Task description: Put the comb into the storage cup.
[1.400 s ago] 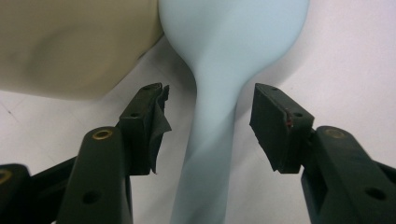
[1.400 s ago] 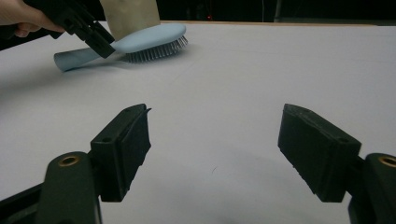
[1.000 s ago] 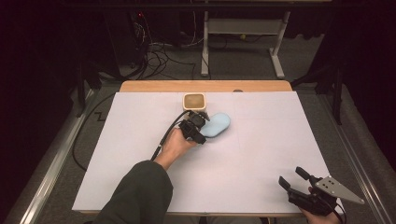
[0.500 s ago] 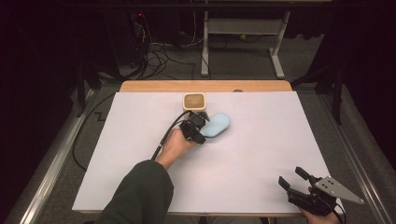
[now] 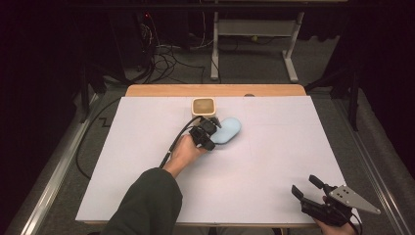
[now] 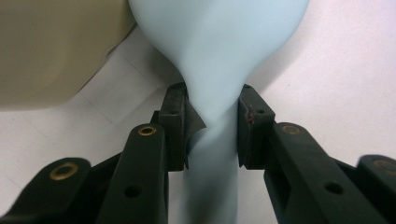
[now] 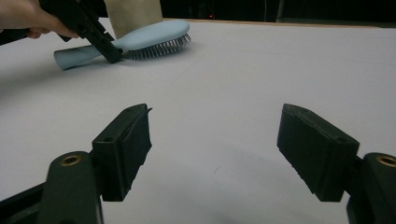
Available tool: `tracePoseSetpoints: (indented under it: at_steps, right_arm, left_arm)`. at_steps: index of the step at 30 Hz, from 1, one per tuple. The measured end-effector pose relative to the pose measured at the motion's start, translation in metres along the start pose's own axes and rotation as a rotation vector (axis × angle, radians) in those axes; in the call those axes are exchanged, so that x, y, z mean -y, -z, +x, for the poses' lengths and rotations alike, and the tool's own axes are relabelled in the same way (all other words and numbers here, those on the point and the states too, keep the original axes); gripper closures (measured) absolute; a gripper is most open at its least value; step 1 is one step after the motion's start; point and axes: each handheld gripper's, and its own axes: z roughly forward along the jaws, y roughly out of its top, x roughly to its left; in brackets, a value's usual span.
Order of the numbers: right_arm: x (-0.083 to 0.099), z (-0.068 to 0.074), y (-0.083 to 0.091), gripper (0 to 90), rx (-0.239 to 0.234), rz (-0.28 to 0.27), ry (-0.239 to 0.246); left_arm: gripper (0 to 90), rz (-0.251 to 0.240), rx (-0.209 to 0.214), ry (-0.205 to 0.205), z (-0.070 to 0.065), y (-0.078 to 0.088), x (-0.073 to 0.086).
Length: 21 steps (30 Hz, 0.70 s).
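Your left tool has just closed its jaws on the neck of the light blue hairbrush, where the handle narrows below the head; in the left gripper view both pads press against the plastic. The hairbrush lies on the white counter a little past its middle toward 12 o'clock, bristles down, head pointing toward 2 o'clock, with a small tan box just beside it at 11 o'clock.

The hairbrush looks light and stiff, smooth molded plastic, so it will likely lift easily but may slip or swing in a narrow pinch. The neck is a fair place to hold: close to the head's weight, and the widening on either side should stop it sliding out. Keep the bristles from snagging the box.

Your right tool hangs at the 5 o'clock corner, jaws wide apart and empty.
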Motion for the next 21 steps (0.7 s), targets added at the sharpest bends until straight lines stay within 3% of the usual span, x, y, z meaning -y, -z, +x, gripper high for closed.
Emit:
tracePoseSetpoints:
  at_steps: [21]
  right_arm:
    - [0.0001,-0.0005,0.0001,26.5,-0.003,0.0,0.001]
  left_arm:
    - [69.5,-0.044,-0.011,-0.042,-0.0006,0.0051,0.004]
